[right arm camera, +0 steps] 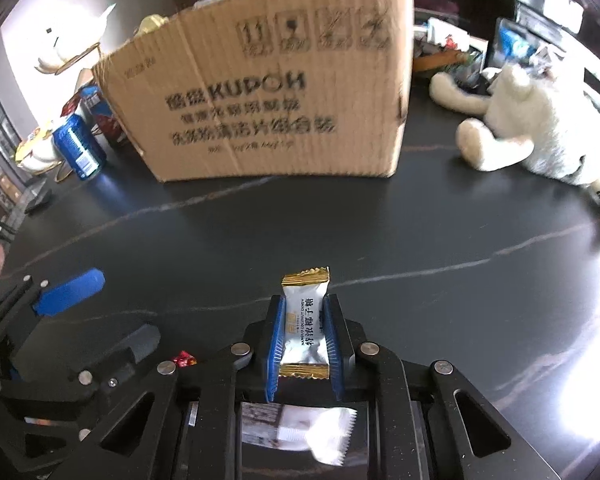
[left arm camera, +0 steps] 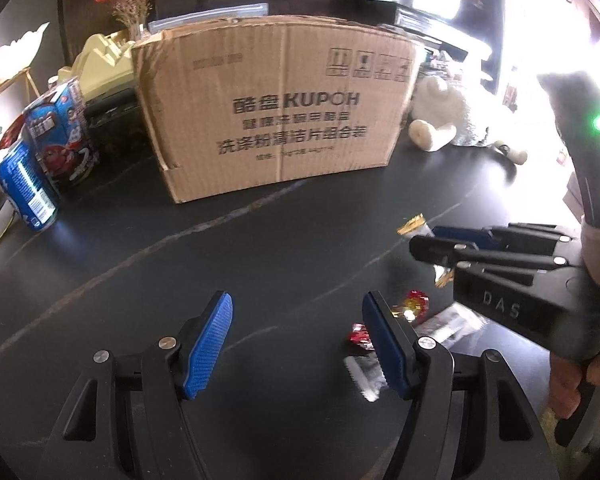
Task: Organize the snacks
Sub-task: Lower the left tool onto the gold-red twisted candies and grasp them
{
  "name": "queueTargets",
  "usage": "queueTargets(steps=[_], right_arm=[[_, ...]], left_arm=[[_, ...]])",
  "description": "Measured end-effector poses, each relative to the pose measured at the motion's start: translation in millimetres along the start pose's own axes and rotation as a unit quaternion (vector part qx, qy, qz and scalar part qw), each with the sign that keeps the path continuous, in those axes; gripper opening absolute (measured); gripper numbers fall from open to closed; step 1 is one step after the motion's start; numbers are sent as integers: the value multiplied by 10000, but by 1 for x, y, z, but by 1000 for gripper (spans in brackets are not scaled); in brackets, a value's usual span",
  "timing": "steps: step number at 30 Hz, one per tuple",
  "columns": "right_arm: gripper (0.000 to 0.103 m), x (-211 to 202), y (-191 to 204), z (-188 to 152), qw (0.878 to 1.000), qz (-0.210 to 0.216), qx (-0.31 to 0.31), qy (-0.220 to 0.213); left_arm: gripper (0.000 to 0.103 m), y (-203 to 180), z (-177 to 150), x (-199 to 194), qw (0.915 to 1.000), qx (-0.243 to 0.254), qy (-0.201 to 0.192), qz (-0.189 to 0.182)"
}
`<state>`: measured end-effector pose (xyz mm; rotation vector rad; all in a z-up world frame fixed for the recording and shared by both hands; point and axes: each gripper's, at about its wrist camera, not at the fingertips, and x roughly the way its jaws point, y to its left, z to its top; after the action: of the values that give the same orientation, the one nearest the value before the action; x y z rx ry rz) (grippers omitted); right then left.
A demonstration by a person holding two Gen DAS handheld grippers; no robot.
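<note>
One sweet is in our grasp so far: the right gripper (right arm camera: pixel 304 344) has its blue pads pressed on the two long sides of a white coconut candy (right arm camera: pixel 303 330) with gold crimped ends, low over the dark table (right arm camera: pixel 420 240). Its long axis runs along the fingers, one gold end pointing far, towards the cardboard box (right arm camera: pixel 268 92), the other near. The left gripper (left arm camera: pixel 296 344) stands partly spread with nothing between its pads. Several snacks remain loose on the table: a red foil sweet (left arm camera: pixel 414 304), a smaller red one (left arm camera: pixel 360 336), and two clear wrappers (left arm camera: pixel 364 376). We judge the sorting barely begun; we cannot see inside the box.
</note>
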<state>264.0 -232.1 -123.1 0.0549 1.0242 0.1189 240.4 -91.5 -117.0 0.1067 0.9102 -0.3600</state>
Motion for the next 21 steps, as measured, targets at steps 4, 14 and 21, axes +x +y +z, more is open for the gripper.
queueTargets(steps=[4, 14, 21], right_arm=[[21, -14, -6, 1, 9998, -146, 64, -79], [21, -10, -19, 1, 9993, -135, 339, 81], [21, -6, -23, 0, 9986, -67, 496, 161]], left_arm=[[66, -10, 1, 1, 9998, 102, 74, -152], [55, -29, -1, 12, 9977, 229, 378, -521], [48, -40, -2, 28, 9962, 277, 579, -586]])
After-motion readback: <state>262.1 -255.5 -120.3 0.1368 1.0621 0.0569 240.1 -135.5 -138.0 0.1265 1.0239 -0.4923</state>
